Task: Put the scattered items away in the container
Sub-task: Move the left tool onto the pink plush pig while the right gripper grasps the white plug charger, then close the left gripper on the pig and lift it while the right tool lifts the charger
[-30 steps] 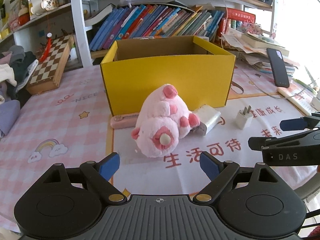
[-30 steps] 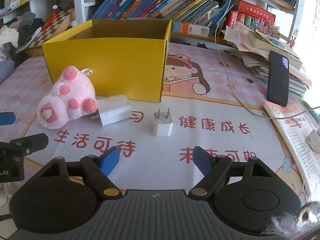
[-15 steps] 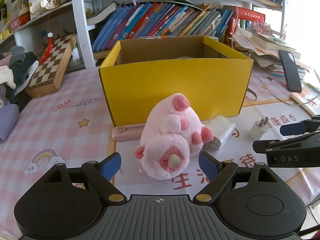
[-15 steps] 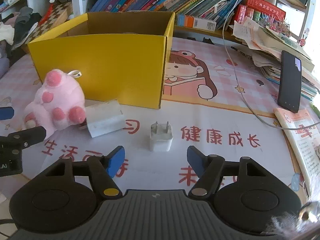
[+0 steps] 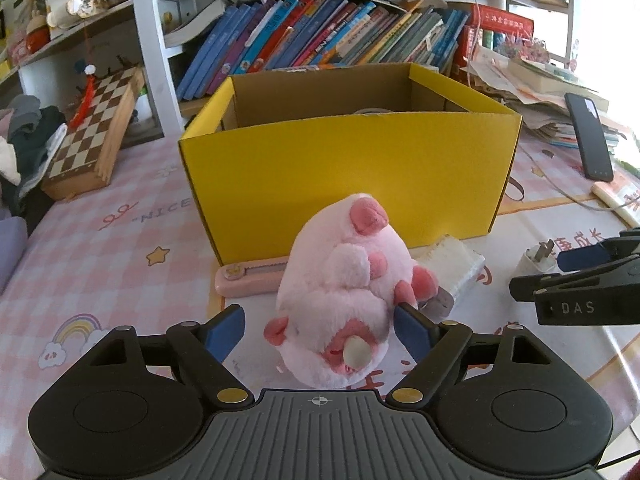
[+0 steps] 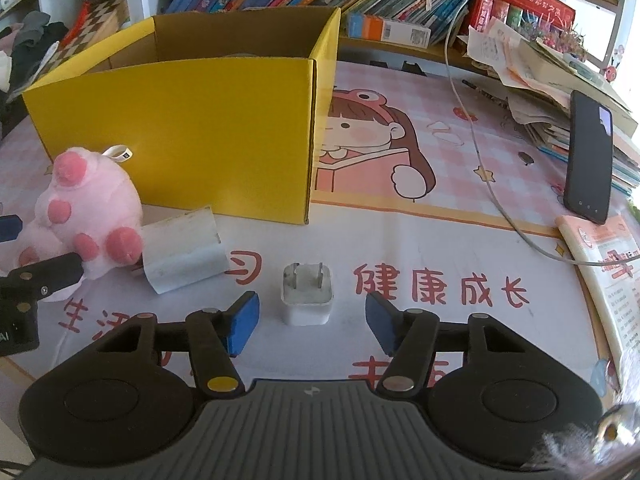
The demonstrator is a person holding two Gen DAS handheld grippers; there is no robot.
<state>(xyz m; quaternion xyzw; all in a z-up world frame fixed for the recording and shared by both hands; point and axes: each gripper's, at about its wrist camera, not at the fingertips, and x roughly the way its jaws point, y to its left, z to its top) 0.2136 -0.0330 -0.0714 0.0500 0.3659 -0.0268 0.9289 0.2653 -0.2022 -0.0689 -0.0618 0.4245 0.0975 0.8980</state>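
Note:
A pink plush toy (image 5: 344, 292) lies in front of the yellow cardboard box (image 5: 348, 176). My left gripper (image 5: 320, 330) is open with the plush between its blue pads, the right pad close to its side. A white power brick (image 5: 454, 270) and a pink flat case (image 5: 248, 280) lie beside the plush. In the right wrist view the small white plug adapter (image 6: 307, 300) sits just ahead of my open right gripper (image 6: 312, 320), between its fingertips. The plush (image 6: 84, 220), power brick (image 6: 184, 256) and box (image 6: 188, 128) lie to the left there.
A black phone (image 6: 590, 156) leans on a paper and book pile at the right, with a white cable (image 6: 488, 188) trailing over the mat. A chessboard box (image 5: 92, 140) and clothes sit at the left. Bookshelves stand behind the box.
Both grippers have moved forward and lower. The left one now has the plush between its pads; the right one has closed in on the plug adapter.

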